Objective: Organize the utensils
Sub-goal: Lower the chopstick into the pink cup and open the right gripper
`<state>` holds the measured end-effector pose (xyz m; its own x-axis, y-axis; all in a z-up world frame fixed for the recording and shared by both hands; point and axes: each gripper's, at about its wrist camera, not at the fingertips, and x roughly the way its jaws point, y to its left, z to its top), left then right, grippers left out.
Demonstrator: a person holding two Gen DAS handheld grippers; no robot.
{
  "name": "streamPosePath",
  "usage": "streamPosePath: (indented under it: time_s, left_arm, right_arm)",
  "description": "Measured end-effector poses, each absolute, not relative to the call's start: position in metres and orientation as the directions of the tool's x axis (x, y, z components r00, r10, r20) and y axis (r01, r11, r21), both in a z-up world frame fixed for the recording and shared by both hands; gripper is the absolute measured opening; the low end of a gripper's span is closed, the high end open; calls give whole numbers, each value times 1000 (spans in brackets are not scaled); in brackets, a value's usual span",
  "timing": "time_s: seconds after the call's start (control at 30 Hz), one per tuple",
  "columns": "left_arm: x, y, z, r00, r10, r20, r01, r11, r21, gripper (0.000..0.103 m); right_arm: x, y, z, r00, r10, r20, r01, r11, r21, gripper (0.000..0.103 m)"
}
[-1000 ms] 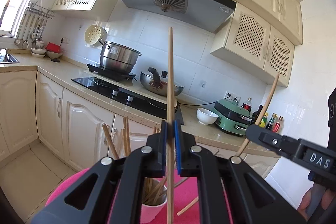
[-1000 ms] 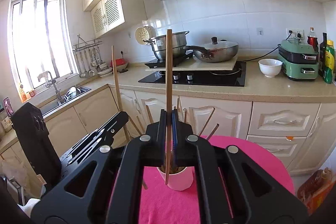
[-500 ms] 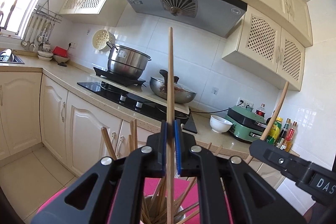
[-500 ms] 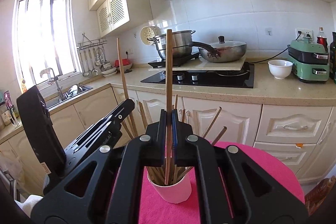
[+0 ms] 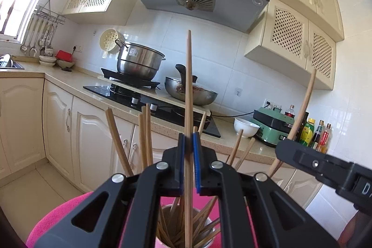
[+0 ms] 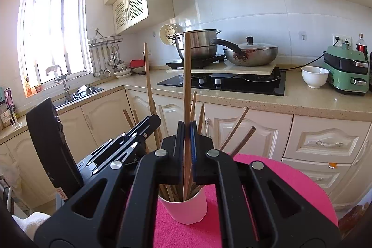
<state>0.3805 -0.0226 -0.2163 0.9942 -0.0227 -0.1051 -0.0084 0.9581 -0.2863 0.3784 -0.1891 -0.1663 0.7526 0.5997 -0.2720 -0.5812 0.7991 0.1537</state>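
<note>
In the left wrist view my left gripper [image 5: 188, 140] is shut on an upright wooden chopstick [image 5: 188, 85]. Its lower end reaches into a white cup [image 5: 160, 241] holding several chopsticks. To the right, my right gripper [image 5: 284, 151] grips a slanted chopstick [image 5: 303, 108]. In the right wrist view my right gripper [image 6: 186, 129] is shut on an upright chopstick [image 6: 186, 76] whose tip sits inside the white cup [image 6: 186, 209]. My left gripper [image 6: 152, 124] comes in from the left, holding its chopstick [image 6: 148, 80] over the same cup.
The cup stands on a round table with a pink cloth [image 6: 283, 190]. Behind it runs a kitchen counter [image 6: 302, 97] with a black hob [image 6: 232, 83], a steel pot [image 6: 197, 43], a lidded pan [image 6: 251, 54], a white bowl [image 6: 313, 76] and a green appliance [image 6: 346, 71].
Both grippers have come down with their chopsticks. The cup and its chopsticks sit higher and larger in both views, and both held sticks now reach into it.
</note>
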Motion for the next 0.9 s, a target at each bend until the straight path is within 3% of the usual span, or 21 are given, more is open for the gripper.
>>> streamPosePath:
  time_s: [0.9]
  left_arm:
    - [358, -29, -270, 955, -36, -294, -21, 982, -190, 7]
  right_arm:
    - [373, -173, -189, 730, 602, -325, -592, 794, 139, 6]
